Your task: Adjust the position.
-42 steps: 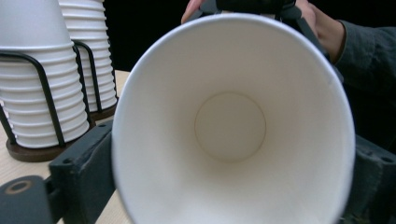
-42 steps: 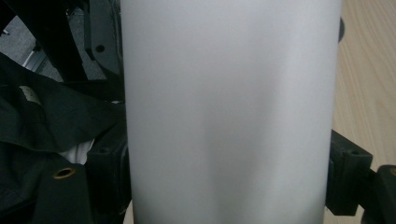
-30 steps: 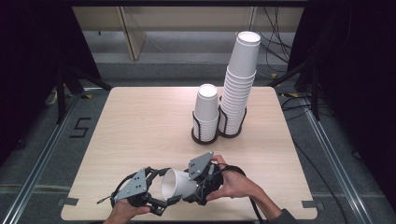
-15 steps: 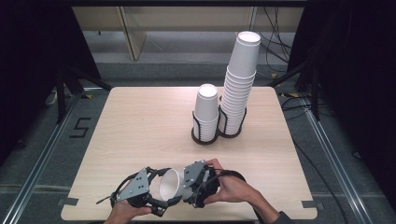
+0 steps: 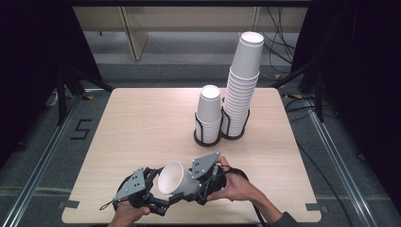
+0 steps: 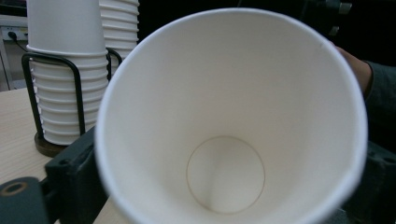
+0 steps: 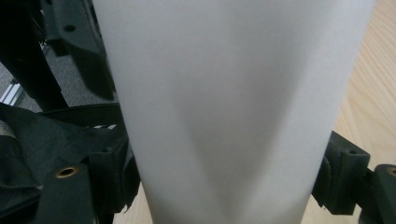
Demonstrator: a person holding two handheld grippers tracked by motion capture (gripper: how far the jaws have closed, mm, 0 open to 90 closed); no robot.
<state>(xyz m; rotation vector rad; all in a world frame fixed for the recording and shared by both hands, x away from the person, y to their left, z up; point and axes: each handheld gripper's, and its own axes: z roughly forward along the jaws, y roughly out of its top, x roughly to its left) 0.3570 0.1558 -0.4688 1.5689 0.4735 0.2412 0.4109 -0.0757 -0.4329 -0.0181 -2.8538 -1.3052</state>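
Note:
A white paper cup [image 5: 177, 178] lies on its side in the air over the table's front edge, its mouth turned toward my left gripper [image 5: 161, 201]. In the left gripper view I look straight into the cup [image 6: 229, 116]; its jaws stand on either side of the cup's lower rim and have just been opening, no longer pinching it. My right gripper [image 5: 191, 184] comes in from the right and is shut on the cup's wall [image 7: 233, 107], one jaw on each side.
Two black wire holders stand at the back right of the wooden table [image 5: 142, 123]: a short cup stack [image 5: 209, 111] and a tall cup stack [image 5: 241, 80]. Both stacks also rise behind the cup in the left gripper view [image 6: 60, 70]. The table's left half is bare.
The cup's mouth has tipped slightly upward and the right gripper has shifted a little with it. The left gripper has stayed where it was.

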